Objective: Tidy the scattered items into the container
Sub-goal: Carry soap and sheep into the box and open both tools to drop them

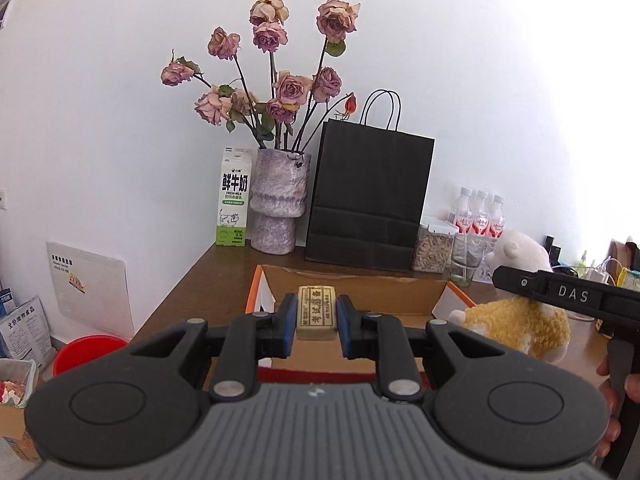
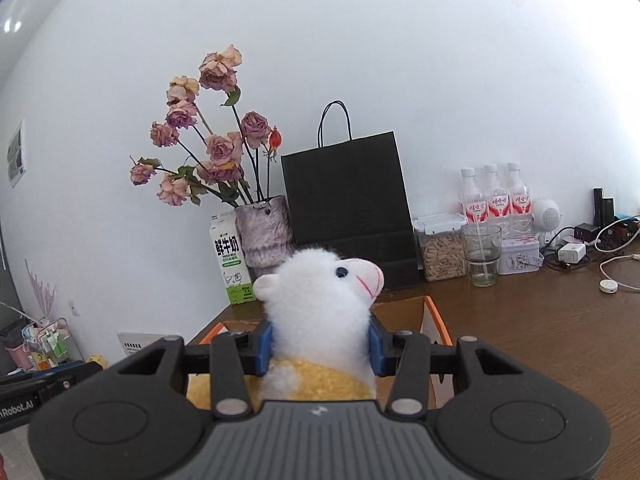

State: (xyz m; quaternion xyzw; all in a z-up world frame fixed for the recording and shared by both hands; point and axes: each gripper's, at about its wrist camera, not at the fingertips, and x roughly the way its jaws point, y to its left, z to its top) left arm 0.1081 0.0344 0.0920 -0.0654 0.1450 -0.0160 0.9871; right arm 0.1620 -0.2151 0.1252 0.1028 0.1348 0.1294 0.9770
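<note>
Left wrist view: my left hand-held gripper (image 1: pixel 316 326) clenches a small cream-coloured block (image 1: pixel 316 312) printed with red characters, held above the open cardboard box (image 1: pixel 352 292) on the brown wooden tabletop (image 1: pixel 224 268). To its right, my right hand-held gripper (image 1: pixel 516 280) carries a plush lamb (image 1: pixel 516 320) near the box's orange-edged flap. From the right wrist, that hand-held gripper (image 2: pixel 320 346) is seen grasping the lamb (image 2: pixel 320 304) at the neck, its blue pads sunk into the white fleece; the box (image 2: pixel 404 308) lies just beyond and below.

Both items appear lifted and close to the container, neither yet inside, so I judge the tidying partway through: two drops remain. Whether anything already lies in the box, I cannot tell, since my hand-held grippers hide most of its floor.

The block looks firm, rectangular and smooth-sided, likely to hold steady. The lamb is soft and squashy, with a fluffy white head and a nubbly yellow body, and yields under the pads. The box is plain corrugated card with raised flaps.
</note>
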